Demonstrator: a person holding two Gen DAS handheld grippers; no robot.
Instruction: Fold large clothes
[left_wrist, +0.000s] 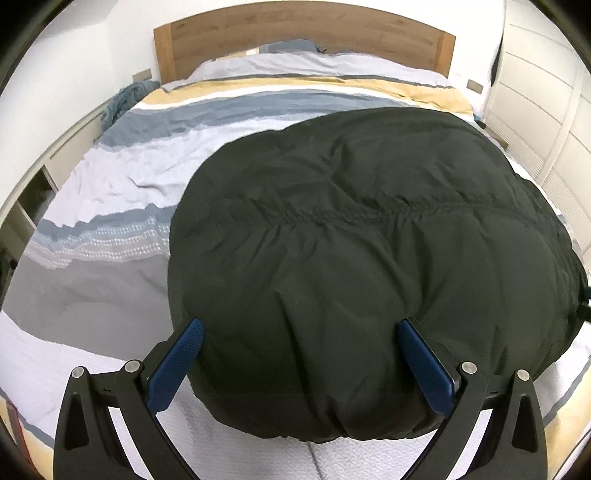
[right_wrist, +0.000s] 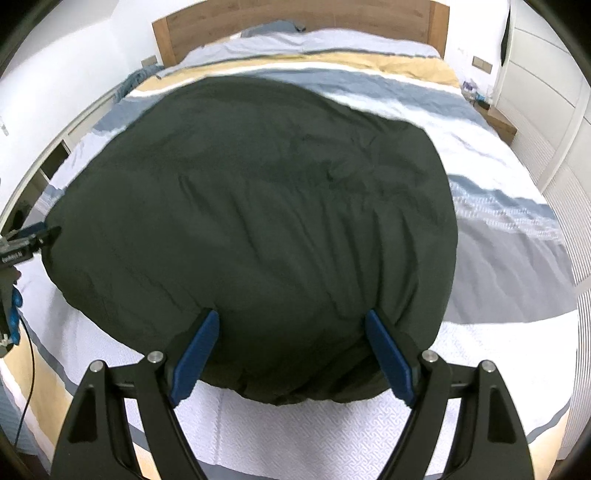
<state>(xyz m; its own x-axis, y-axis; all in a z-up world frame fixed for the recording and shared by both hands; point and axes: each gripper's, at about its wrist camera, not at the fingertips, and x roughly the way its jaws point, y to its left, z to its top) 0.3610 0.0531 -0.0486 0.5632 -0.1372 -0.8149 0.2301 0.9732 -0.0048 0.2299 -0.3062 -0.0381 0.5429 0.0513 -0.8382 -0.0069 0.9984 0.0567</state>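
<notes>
**Dark jacket on the striped bed**

From the left wrist we see our left claw (left_wrist: 301, 326) spread wide, gripping nothing, its blue pads either side of the near edge of the dark green padded jacket (left_wrist: 369, 240), which lies on the bed's striped grey, white and yellow cover (left_wrist: 122, 177); a wooden headboard (left_wrist: 303, 33) stands beyond.

From the right wrist, our right claw (right_wrist: 291, 317) gapes equally wide and empty over the jacket's (right_wrist: 258, 192) near edge; the left claw (right_wrist: 37, 238) shows at the jacket's left edge.
</notes>
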